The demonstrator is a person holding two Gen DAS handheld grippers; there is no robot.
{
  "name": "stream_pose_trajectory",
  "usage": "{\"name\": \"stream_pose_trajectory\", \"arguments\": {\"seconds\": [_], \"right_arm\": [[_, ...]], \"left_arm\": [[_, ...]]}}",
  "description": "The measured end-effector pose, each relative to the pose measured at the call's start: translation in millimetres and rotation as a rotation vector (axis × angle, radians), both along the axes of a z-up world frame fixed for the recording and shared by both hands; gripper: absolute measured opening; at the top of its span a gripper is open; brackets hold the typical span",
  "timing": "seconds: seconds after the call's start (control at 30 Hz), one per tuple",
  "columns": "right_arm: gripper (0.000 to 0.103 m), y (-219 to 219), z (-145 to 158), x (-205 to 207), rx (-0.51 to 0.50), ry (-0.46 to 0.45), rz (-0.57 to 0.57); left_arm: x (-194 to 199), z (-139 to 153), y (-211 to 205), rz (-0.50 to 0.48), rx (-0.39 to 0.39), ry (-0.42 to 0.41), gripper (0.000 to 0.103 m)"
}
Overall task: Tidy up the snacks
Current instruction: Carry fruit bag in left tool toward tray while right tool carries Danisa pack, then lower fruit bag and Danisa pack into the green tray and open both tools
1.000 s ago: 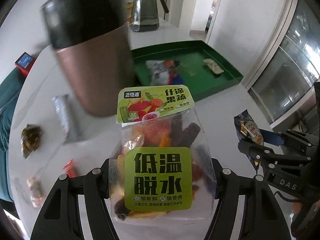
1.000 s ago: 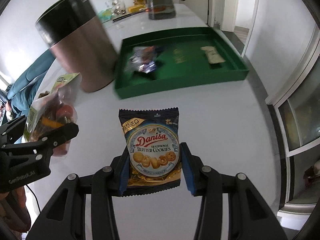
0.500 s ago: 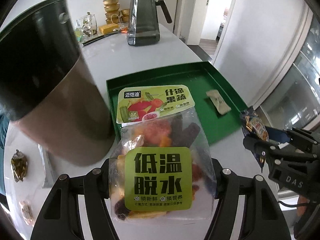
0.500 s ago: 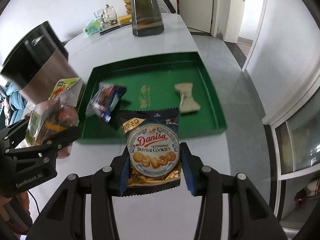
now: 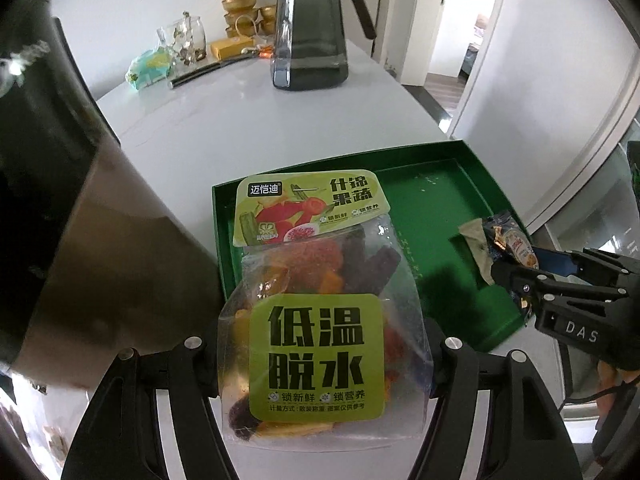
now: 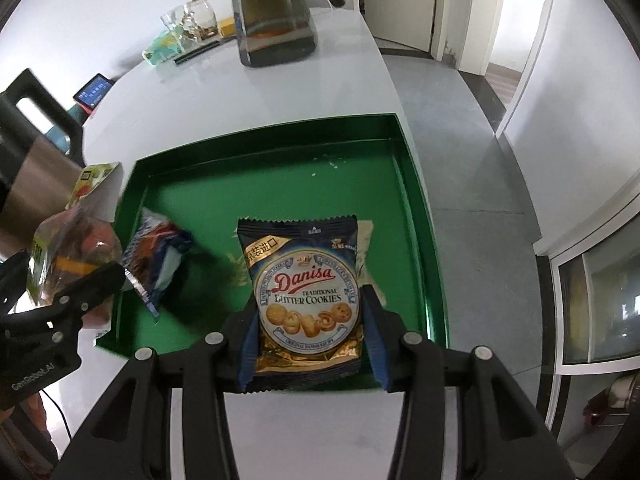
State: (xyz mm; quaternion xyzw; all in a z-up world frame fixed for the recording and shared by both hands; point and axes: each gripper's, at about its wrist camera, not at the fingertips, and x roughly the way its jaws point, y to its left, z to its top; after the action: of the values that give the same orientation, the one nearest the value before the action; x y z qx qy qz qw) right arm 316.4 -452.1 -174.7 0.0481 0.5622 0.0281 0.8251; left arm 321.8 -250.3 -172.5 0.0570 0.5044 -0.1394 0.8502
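Note:
My left gripper (image 5: 324, 344) is shut on a clear bag of dried fruit and vegetable chips (image 5: 320, 308) with green labels, held above the near left edge of the green tray (image 5: 436, 216). My right gripper (image 6: 310, 320) is shut on a dark blue Danisa butter cookies pack (image 6: 306, 292), held over the tray's (image 6: 280, 168) front middle. A blue snack packet (image 6: 160, 256) and a pale wrapped biscuit (image 6: 366, 236), partly hidden by the cookies pack, lie in the tray. The right gripper also shows at the right of the left wrist view (image 5: 520, 276).
A tall copper and black canister (image 5: 80, 216) stands close on the left of the tray. A dark glass kettle (image 5: 310, 36), glass jars (image 5: 184, 42) and gold bowls (image 5: 240, 8) stand at the table's far end. The table edge and floor lie right of the tray.
Both grippers have moved forward with their packs, from the bare table near the canister to over the green tray. The canister has slid to the left of both views.

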Motion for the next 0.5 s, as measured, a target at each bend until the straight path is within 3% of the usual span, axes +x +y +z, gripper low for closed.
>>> {"name": "stream_pose_trajectory", "arguments": {"seconds": [0.3, 0.5], "right_arm": [[0.070, -3, -16, 23, -0.029, 0.049, 0.013], [0.071, -3, -19, 27, -0.050, 0.071, 0.015]], "left_arm": [[18, -24, -9, 0.012, 0.014, 0.074, 0.063], [24, -28, -13, 0.015, 0.024, 0.074, 0.064]]}}
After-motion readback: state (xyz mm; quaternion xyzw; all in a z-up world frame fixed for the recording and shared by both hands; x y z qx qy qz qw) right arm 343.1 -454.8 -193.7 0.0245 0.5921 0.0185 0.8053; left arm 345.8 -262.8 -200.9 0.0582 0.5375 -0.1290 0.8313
